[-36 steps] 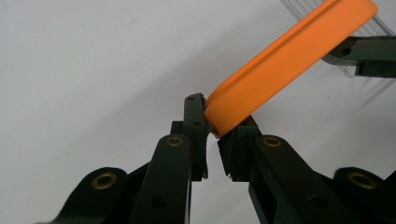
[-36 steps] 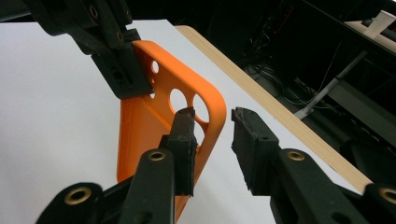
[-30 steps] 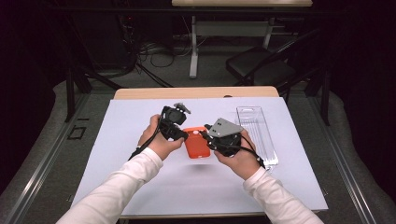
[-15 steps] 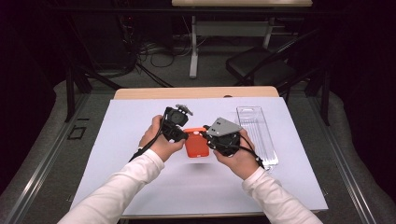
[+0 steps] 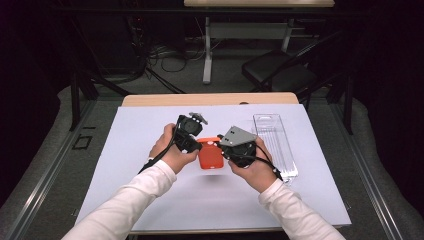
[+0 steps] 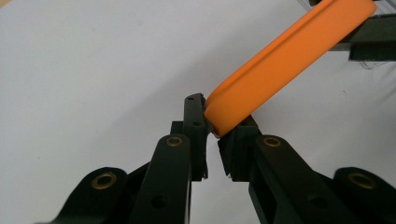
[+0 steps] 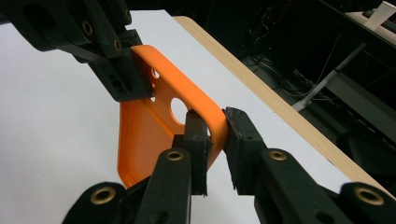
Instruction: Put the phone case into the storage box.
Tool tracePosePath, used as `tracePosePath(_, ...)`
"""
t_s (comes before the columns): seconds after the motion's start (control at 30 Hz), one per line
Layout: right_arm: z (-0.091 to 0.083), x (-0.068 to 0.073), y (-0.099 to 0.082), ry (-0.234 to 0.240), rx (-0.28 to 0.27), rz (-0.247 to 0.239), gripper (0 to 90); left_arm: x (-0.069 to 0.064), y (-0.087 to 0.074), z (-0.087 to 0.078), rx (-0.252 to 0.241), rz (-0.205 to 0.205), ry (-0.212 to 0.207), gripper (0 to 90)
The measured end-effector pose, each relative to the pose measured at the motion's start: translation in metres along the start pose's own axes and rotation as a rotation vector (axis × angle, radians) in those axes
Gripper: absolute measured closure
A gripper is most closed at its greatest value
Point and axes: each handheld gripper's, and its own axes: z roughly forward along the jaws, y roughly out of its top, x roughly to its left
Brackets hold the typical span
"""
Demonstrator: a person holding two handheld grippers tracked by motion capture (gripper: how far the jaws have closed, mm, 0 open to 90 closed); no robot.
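From the high view, you've got the orange phone case [image 5: 210,156] held up between your two grippers, roughly over the middle of the white sheet [image 5: 150,200] covering the table [image 5: 210,99]. Your left gripper [image 5: 192,145] has it from the left side, your right gripper [image 5: 227,148] from the right, so the case bridges the two. Off to the right of your right hand [image 5: 255,172] there's a clear plastic tray [image 5: 276,145] lying flat on the sheet, near but not touching anything you hold.

Left gripper view: your fingers [image 6: 196,135] are pinched together on one rounded edge of the case [image 6: 285,60], which runs up and away to the upper right, off the sheet [image 6: 93,70]. At its far end you can just see the black pad of the other gripper [image 6: 371,42] on it.

Right gripper view: your fingers [image 7: 238,140] are clamped on the rim of the case [image 7: 140,135], and they've just been squeezing in tighter on it. The case stands tilted on edge with its open inside facing you, camera cutout [image 7: 180,108] just above your fingers. Your left gripper [image 7: 121,70] bites the opposite edge at the upper left.
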Motion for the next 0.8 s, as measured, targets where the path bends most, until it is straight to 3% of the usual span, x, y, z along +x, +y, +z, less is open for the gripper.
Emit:
tracePosePath(0.33,0.0005,0.0001,0.0021,-0.003,0.028,-0.007,80.6,-0.0016,-0.0002,0.0006,0.002,0.004,0.002,81.2)
tracePosePath(0.8,-0.0008,-0.0030,0.0003,-0.012,0.027,0.007,81.4,-0.0021,-0.0005,0.0017,-0.018,0.009,-0.029,80.2)
